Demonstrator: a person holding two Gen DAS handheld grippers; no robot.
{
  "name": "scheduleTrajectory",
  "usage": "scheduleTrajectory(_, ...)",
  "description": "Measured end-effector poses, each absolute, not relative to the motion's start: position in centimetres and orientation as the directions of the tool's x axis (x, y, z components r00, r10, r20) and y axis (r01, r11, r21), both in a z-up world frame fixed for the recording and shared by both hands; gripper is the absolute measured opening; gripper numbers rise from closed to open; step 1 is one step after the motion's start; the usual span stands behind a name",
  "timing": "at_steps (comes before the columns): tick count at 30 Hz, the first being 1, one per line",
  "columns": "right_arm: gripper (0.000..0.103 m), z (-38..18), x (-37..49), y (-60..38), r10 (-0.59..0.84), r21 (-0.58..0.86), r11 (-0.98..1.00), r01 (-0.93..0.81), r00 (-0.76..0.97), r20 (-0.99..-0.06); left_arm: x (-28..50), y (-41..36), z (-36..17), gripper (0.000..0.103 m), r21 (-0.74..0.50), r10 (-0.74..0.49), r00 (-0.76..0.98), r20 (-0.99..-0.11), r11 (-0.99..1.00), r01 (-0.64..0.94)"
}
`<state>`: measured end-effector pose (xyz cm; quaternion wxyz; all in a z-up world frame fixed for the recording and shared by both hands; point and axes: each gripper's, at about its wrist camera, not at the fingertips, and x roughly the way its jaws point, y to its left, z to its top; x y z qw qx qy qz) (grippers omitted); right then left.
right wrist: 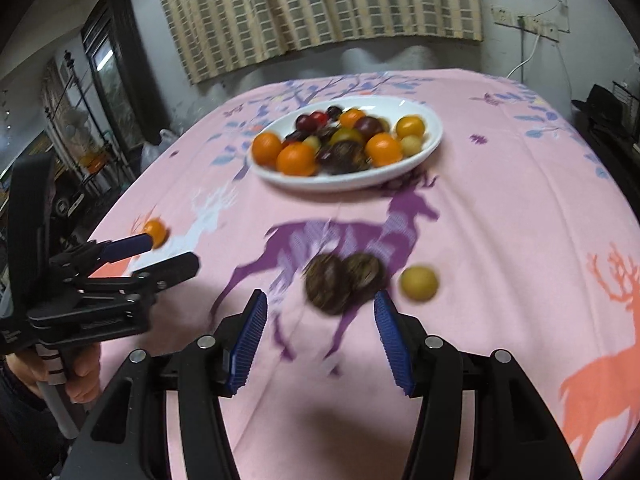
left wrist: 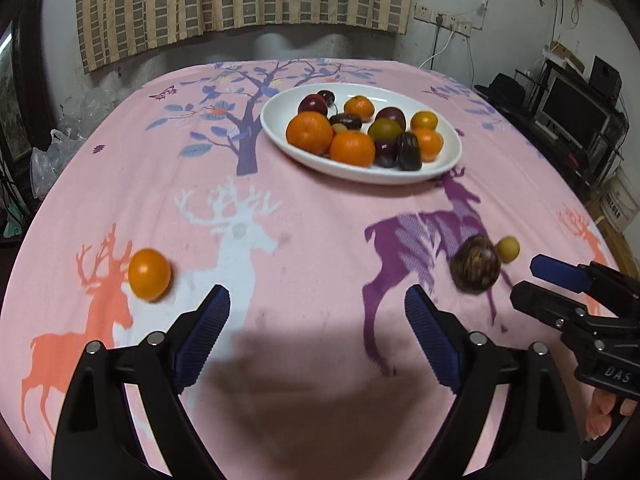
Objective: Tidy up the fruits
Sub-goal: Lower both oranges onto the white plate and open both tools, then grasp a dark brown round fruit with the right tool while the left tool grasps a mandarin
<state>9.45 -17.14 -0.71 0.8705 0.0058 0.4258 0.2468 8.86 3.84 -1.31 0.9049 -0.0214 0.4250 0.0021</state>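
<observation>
A white oval plate (left wrist: 276, 120) (right wrist: 432, 136) at the far middle of the pink deer-print cloth holds several oranges and dark plums. Loose on the cloth lie an orange (left wrist: 149, 275) (right wrist: 156, 232), a dark brown round fruit (left wrist: 475, 264) (right wrist: 328, 284) that looks doubled by blur in the right wrist view, and a small yellow fruit (left wrist: 508, 249) (right wrist: 418, 283). My left gripper (left wrist: 316, 300) (right wrist: 172, 254) stands wide open and empty, right of the orange. My right gripper (right wrist: 320, 300) (left wrist: 526, 280) is open just short of the brown fruit, its pads not touching it.
The pink tablecloth (left wrist: 320, 220) covers the whole table and drops off at the left and right edges. Plastic bags (left wrist: 60, 148) sit beyond the left edge. A monitor on shelves (left wrist: 572, 108) stands to the right. A hand (right wrist: 84, 376) holds the left gripper's handle.
</observation>
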Motion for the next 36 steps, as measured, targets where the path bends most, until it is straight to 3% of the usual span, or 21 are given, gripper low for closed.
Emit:
scheduleTrajectory(7,0.054,-1.9,9.3,-15.2,0.342,0.119,0.908,-0.402,0.548,-0.764,7.2,4.6,-2.4,0.087,-0.004,0.019,0.652,-0.758,0.999,-0.033)
scheduleTrajectory(10,0.043,-2.2,9.9,-14.1,0.308,0.074,0.915,-0.397,0.566,-0.765,7.2,5.6,-2.8,0.087,-0.008,0.037,0.66,-0.75,0.998,-0.065)
scheduleTrajectory(19,0.033,-3.2,11.9,-11.9,0.22,-0.04,0.922,-0.385,0.606,-0.764,7.9,6.2,-3.8,0.087,-0.023,0.028,0.633,-0.773,0.997,-0.072)
scheduleTrajectory(23,0.032,-3.0,12.0,-12.2,0.247,-0.004,0.924,-0.383,0.604,-0.758,7.9,6.3,-3.8,0.087,-0.014,0.039,0.635,-0.772,0.997,-0.078)
scheduleTrajectory(31,0.032,-1.5,10.7,-15.4,0.499,0.308,0.856,-0.416,0.505,-0.704,8.2,8.4,-3.1,0.087,-0.041,0.066,0.631,-0.773,0.987,-0.153)
scheduleTrajectory(36,0.032,-0.9,10.1,-15.4,0.568,0.37,0.813,-0.449,0.472,-0.675,9.0,9.9,-3.3,0.087,-0.039,0.07,0.615,-0.785,0.986,-0.162)
